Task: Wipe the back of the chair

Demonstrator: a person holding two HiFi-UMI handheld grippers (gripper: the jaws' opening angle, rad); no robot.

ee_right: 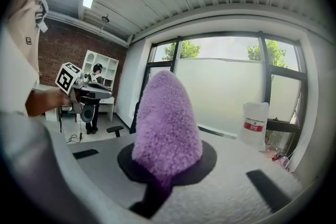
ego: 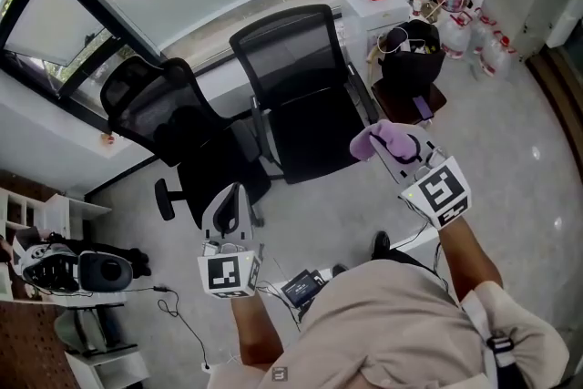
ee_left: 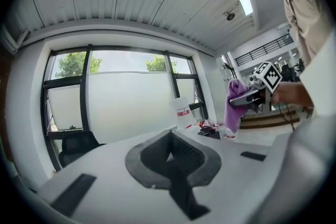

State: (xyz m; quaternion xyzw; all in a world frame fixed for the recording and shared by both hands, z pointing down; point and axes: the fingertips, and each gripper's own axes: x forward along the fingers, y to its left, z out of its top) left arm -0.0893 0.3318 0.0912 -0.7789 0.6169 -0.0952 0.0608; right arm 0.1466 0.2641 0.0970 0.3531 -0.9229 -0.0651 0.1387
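My right gripper (ego: 392, 150) is clamped on the purple cloth (ego: 381, 138). It holds the cloth in the air just right of the mesh chair (ego: 305, 137), clear of the chair's back (ego: 287, 50). My left gripper (ego: 228, 212), jaws together on nothing, hangs in front of that chair. The back looks the same whether wiped or waiting, so I cannot judge progress. I count two chairs, the second chair (ego: 159, 118) left of the mesh one, plus one cloth and two grippers.

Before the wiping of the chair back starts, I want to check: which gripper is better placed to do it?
Right. The right gripper is shut on the purple cloth and is near the mesh chair. The left gripper holds nothing.
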